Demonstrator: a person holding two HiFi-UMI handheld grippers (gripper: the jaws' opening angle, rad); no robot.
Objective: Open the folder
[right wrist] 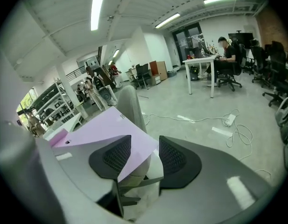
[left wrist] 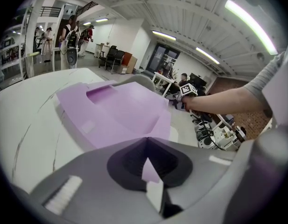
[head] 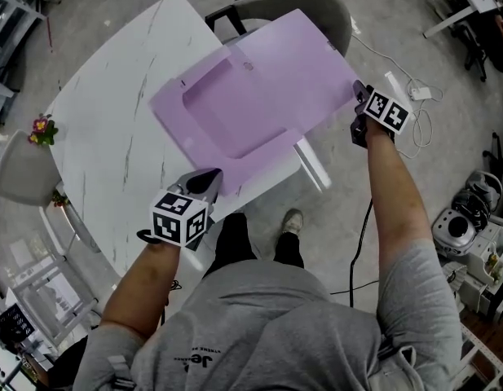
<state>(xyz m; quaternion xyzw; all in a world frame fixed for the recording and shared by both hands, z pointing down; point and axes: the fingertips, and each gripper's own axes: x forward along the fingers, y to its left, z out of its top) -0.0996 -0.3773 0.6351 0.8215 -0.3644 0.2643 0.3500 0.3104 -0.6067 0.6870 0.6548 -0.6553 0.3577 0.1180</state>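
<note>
Okay, folder (head: 259, 88) light, thin, bendy: left claw (head: 209, 179) clamps its corner by the tabletop's (head: 112, 137) near edge; right claw (head: 359, 92) half-open around cover corner, not pressing.

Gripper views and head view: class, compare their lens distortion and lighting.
Left gripper view: strong fisheye, black corners, ceiling strip light bowed. Right gripper view: same fisheye, ceiling lamp blown out white. Head view: straighter lines, even light, no glare on the purple folder.

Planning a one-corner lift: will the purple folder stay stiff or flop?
Probably floppy and light: the folder is a thin sheet, seen edge-on in the shut left gripper. It may slide easily on the smooth table.
</note>
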